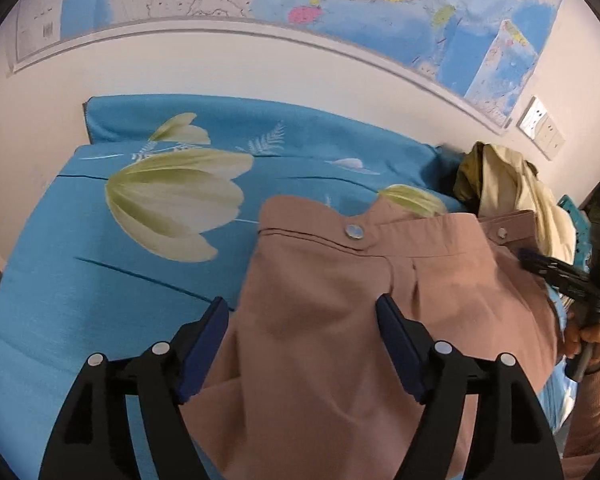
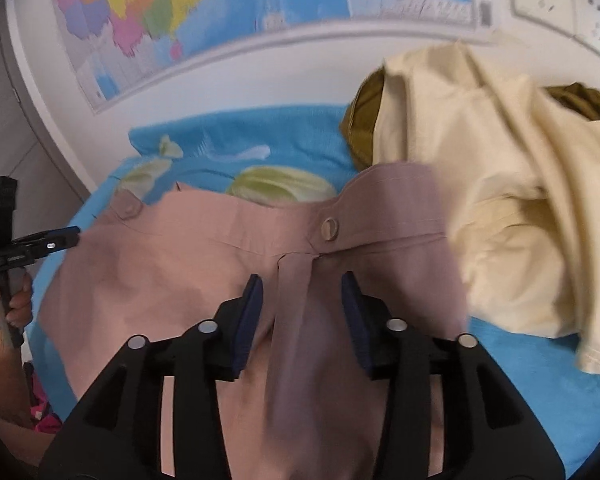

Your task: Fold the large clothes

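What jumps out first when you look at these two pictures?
A dusty-pink garment lies spread on a bright blue bedsheet printed with big pale tulips. A crumpled cream garment is heaped at its right, and a colourful wall map hangs above.

Trousers (image 2: 204, 264) on bed (image 1: 100, 280) — clothes pile (image 2: 500, 200) right

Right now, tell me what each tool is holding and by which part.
Nothing is held. The left tool and right tool both stand open over the pink garment, below its buttoned waistband, pads clear of the cloth.
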Tool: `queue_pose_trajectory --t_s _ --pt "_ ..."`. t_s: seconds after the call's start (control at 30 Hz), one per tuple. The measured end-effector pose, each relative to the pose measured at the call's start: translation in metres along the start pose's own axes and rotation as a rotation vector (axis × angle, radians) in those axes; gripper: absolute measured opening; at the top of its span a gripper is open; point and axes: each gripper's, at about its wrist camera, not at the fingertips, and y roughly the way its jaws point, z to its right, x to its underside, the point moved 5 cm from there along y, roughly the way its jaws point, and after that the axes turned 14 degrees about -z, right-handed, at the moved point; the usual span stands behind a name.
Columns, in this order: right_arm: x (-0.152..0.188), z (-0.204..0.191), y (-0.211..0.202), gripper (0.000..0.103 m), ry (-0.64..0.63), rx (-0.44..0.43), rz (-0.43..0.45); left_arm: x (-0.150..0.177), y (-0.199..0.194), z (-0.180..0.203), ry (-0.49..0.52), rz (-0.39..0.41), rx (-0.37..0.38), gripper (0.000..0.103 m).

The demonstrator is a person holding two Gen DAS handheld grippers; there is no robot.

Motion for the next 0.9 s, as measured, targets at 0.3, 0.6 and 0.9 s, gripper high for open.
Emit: queue_pose_trajectory --t_s 0.3,0.6,0.9 --pt "0.01 0.021 0.021 0.025 0.02 0.02 -0.075 -0.013 0.039 -0.007 0.019 -0.088 -0.073 0.021" --pt "0.003 0.016 0.022 0.033 -0.016 0.017 -0.059 -0.007 0.029 -0.027 -0.031 -0.045 -0.171 0.043" --pt "0.055 0.016 -0.037 0.058 -0.072 -0.049 -0.003 0.052 -0.025 -0.031 -0.007 0.04 -0.009 0.068"
